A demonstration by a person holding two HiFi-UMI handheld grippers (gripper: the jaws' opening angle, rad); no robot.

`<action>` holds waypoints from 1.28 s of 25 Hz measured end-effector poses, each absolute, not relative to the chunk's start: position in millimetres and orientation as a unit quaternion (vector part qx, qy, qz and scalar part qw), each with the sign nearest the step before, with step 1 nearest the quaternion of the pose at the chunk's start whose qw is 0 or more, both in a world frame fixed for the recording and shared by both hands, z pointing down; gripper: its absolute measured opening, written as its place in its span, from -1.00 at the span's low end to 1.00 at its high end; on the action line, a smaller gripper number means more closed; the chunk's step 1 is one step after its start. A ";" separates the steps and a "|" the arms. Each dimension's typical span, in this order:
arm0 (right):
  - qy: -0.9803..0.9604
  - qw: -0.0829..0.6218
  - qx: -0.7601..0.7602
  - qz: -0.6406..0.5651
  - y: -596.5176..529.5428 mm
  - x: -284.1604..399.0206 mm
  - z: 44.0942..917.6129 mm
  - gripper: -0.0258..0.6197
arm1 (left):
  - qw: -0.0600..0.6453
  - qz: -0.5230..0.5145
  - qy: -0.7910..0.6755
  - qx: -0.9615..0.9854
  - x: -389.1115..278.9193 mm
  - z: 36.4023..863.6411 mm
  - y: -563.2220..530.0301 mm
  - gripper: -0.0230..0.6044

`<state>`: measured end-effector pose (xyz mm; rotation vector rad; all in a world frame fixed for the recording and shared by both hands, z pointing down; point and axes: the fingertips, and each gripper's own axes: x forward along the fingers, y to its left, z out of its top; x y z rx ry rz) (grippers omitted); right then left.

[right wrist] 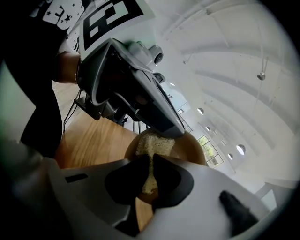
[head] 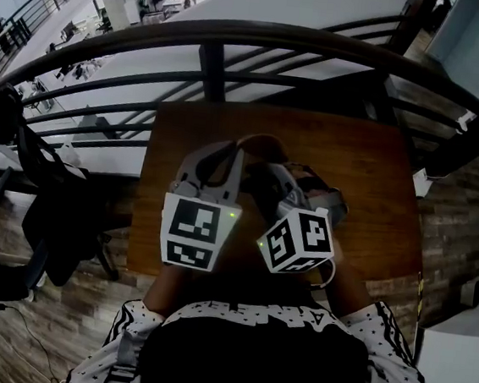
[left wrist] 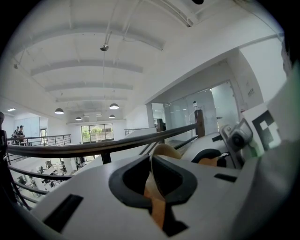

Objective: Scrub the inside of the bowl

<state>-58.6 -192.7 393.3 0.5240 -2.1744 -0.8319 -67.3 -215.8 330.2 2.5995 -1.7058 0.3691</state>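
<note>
A: Jaws of the left gripper [left wrist: 151, 177]?

B: Pinched together on the thin rim of the wooden bowl [left wrist: 164, 151]. Pads tight against the wood from both sides, with nothing else between.

A: And of the right gripper [right wrist: 151, 171]?

B: Clamped as well, on a pale, grainy scrub pad [right wrist: 154, 143]. Grips the pad by its near end, with the far end down inside the bowl against the inner wall.

A: Whereabouts of the bowl?

B: On the wooden table [head: 376, 184], between the two grippers and largely hidden under them from the head view. Opening turned toward the right gripper. Held at the far rim by the left gripper, just above the pad in the right gripper view. Flat or tipped, impossible to tell.

A: Position of the two grippers?

B: Close together, side by side over the middle of the table, both pointing away from the person and only a little downward.

A: Surroundings?

B: Just beyond the table's far edge, a dark curved railing [head: 239, 38], also across the left gripper view behind the bowl's rim.
</note>
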 end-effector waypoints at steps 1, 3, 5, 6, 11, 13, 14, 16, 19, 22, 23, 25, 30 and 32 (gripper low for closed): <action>-0.845 0.372 0.200 -0.328 -192.4 -58.0 393.9 -0.80 | 0.005 0.119 -0.544 0.831 -66.6 330.2 -215.4 -0.84; -0.838 0.383 0.188 -0.339 -192.5 -58.1 394.8 -0.80 | 0.002 0.121 -0.543 0.831 -66.2 329.4 -215.4 -0.84; -0.828 0.397 0.172 -0.356 -191.7 -59.1 396.0 -0.80 | 0.001 0.122 -0.542 0.831 -67.1 328.6 -215.2 -0.84; -0.823 0.403 0.165 -0.364 -191.0 -59.1 396.7 -0.80 | 0.000 0.123 -0.542 0.831 -67.2 328.5 -214.9 -0.84; -0.802 0.430 0.134 -0.392 -188.7 -55.1 401.8 -0.80 | 0.001 0.128 -0.538 0.833 -64.8 330.1 -213.4 -0.84; -0.795 0.439 0.123 -0.401 -188.8 -55.5 403.7 -0.80 | 0.002 0.129 -0.537 0.834 -65.5 331.1 -213.4 -0.84; -0.791 0.444 0.117 -0.405 -188.8 -55.6 404.6 -0.80 | 0.003 0.130 -0.536 0.834 -65.9 331.5 -213.3 -0.84; -0.783 0.453 0.106 -0.413 -188.5 -55.1 406.4 -0.80 | 0.004 0.131 -0.533 0.836 -66.0 332.2 -212.8 -0.84; -0.770 0.468 0.089 -0.424 -188.8 -53.3 409.5 -0.80 | 0.006 0.131 -0.530 0.838 -65.7 333.5 -212.9 -0.84; -0.760 0.480 0.075 -0.432 -188.9 -52.2 412.5 -0.80 | 0.009 0.131 -0.528 0.839 -66.1 334.8 -213.5 -0.84; -0.758 0.481 0.072 -0.434 -188.9 -52.3 412.6 -0.80 | 0.009 0.131 -0.527 0.840 -66.2 335.0 -213.4 -0.84; -0.756 0.483 0.072 -0.436 -189.2 -52.1 412.5 -0.80 | 0.009 0.133 -0.526 0.840 -65.9 335.2 -213.2 -0.84; -0.748 0.489 0.068 -0.443 -189.0 -49.5 414.7 -0.80 | 0.010 0.135 -0.524 0.841 -64.0 336.6 -211.8 -0.84; -0.738 0.498 0.059 -0.452 -188.7 -47.1 415.5 -0.80 | 0.011 0.137 -0.522 0.842 -62.3 336.6 -211.7 -0.84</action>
